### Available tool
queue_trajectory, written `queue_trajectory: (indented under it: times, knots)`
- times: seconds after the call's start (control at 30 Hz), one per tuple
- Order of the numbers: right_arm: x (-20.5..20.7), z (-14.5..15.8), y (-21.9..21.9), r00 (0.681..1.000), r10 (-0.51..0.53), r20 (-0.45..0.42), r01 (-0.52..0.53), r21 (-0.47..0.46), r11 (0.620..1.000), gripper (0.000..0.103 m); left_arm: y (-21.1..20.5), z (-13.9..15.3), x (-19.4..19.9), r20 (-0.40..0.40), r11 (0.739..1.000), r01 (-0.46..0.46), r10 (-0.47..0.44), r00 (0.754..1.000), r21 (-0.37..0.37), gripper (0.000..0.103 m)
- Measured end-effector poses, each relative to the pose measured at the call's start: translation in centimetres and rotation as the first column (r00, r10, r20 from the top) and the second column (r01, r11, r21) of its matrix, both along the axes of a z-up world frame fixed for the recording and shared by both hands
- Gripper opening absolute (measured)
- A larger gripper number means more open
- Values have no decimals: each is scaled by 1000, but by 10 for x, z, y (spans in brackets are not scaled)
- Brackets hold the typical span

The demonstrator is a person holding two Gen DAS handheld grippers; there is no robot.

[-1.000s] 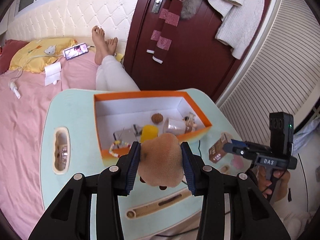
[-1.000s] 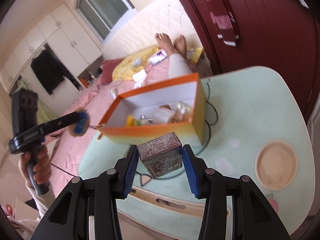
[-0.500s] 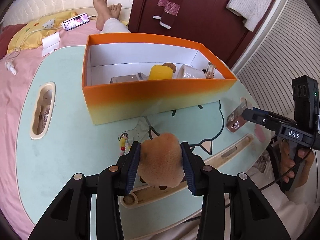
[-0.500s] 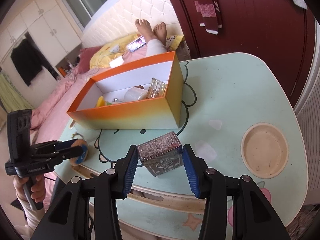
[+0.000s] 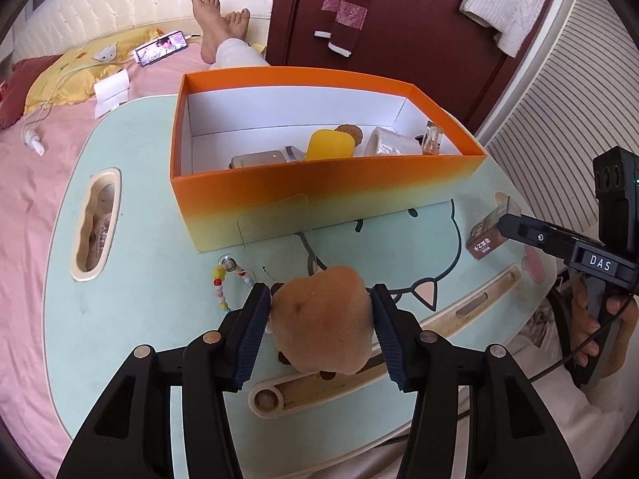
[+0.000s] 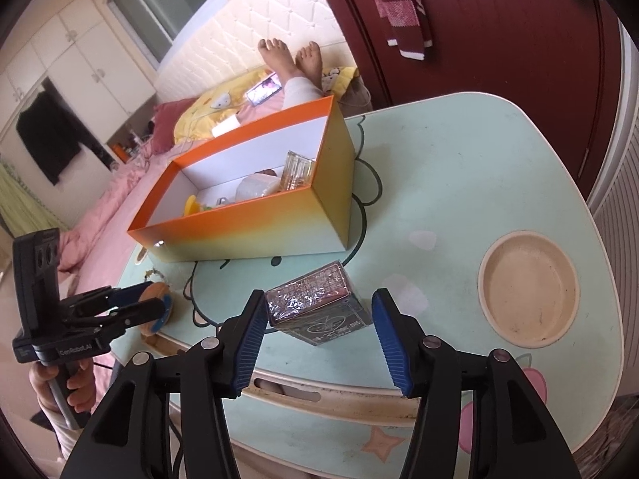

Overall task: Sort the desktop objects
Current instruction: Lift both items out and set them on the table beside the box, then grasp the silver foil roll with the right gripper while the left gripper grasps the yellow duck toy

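A: Tan plush, round and fuzzy: the soft toy point(image 5: 323, 319) sits low in the middle of the left wrist view, on the mint-green table point(image 5: 131, 319), between the blue pads of the left gripper point(image 5: 319, 331).

B: Is it gripped?

A: The jaws are opening. The left pad point(image 5: 251, 335) stands just beside the plush; the right pad seems to brush it, though I cannot tell for sure.

B: And the other tool?

A: In the right wrist view the right gripper point(image 6: 321, 333) is opening too. The dark foil-topped box point(image 6: 319, 307) rests tilted on the table between its pads, with a clear gap on the right side.

B: What lies around them?

A: Above, centre frame, the orange box point(image 5: 319, 199) holds a yellow piece point(image 5: 330, 145), a white roll point(image 5: 389, 144) and a small glass bottle point(image 5: 433, 137). A bead string point(image 5: 221, 287) lies left of the toy. A round tan recess point(image 6: 527, 289) sits at right in the right view.
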State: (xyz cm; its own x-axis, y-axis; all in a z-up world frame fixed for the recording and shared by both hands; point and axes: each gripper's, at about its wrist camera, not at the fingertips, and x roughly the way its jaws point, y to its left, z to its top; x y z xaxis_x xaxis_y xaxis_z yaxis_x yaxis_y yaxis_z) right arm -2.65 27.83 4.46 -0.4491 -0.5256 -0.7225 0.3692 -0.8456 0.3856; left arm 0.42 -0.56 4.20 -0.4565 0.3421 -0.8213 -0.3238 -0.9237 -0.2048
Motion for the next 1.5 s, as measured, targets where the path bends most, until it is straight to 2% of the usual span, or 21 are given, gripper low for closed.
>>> queue_trajectory:
  times: [0.07, 0.1, 0.2, 0.37, 0.5, 0.53, 0.63, 0.73, 0.83, 0.87, 0.9, 1.0, 1.1, 1.3, 1.5]
  knots:
    - [4, 5, -2, 999, -2, -37, 3, 13, 1000, 57, -1, 2, 0, -6, 1000, -3, 3, 1000, 2, 53]
    - [7, 9, -3, 998, -4, -64, 5, 20, 1000, 63, -1, 4, 0, -8, 1000, -6, 6, 1000, 2, 53]
    - [14, 19, -5, 993, -6, -120, 10, 30, 999, 72, -3, 9, 1, -15, 1000, -14, 14, 1000, 3, 53]
    - [18, 28, -8, 989, -1, -145, 8, 48, 999, 72, -6, 28, -2, -37, 999, -25, 24, 999, -24, 53]
    - [13, 47, -10, 987, 13, -158, -7, 38, 999, 72, -13, 60, -19, -55, 999, -38, 37, 998, -19, 53]
    - [8, 54, -12, 988, 21, -154, -17, 30, 999, 72, -13, 66, -26, -55, 999, -42, 41, 998, -15, 55]
    - [-13, 70, -23, 994, 60, -92, -61, -9, 998, 72, -11, 82, -49, -52, 999, -52, 52, 997, -4, 74]
    - [-41, 80, -43, 993, 116, 8, -116, -40, 992, 71, 3, 81, -75, -8, 1000, -18, 18, 1000, -16, 74]
    - [-67, 82, -76, 982, 171, 77, -174, 39, 984, 69, 17, 64, -100, 96, 999, 17, -14, 995, -28, 74]
    - [-77, 79, -88, 974, 194, 113, -202, 63, 977, 65, 21, 58, -106, 124, 999, 27, -22, 992, -35, 74]
    - [-86, 74, -98, 963, 217, 160, -231, 75, 970, 59, 23, 53, -111, 144, 999, 32, -26, 989, -40, 74]
    - [-104, 55, -121, 927, 265, 267, -307, 132, 942, 56, 23, 41, -118, 160, 998, 8, 2, 987, -61, 72]
    - [-115, 42, -137, 924, 261, 278, -327, 224, 918, 56, 21, 34, -120, 159, 998, -4, 15, 987, -67, 72]
    - [-128, 22, -156, 899, 301, 318, -399, 312, 862, 55, 21, 29, -117, 139, 995, -4, 18, 990, -100, 72]
    - [-117, 6, -188, 866, 403, 295, -499, 527, 688, 54, 11, 33, -115, 134, 998, -36, 43, 990, -58, 72]
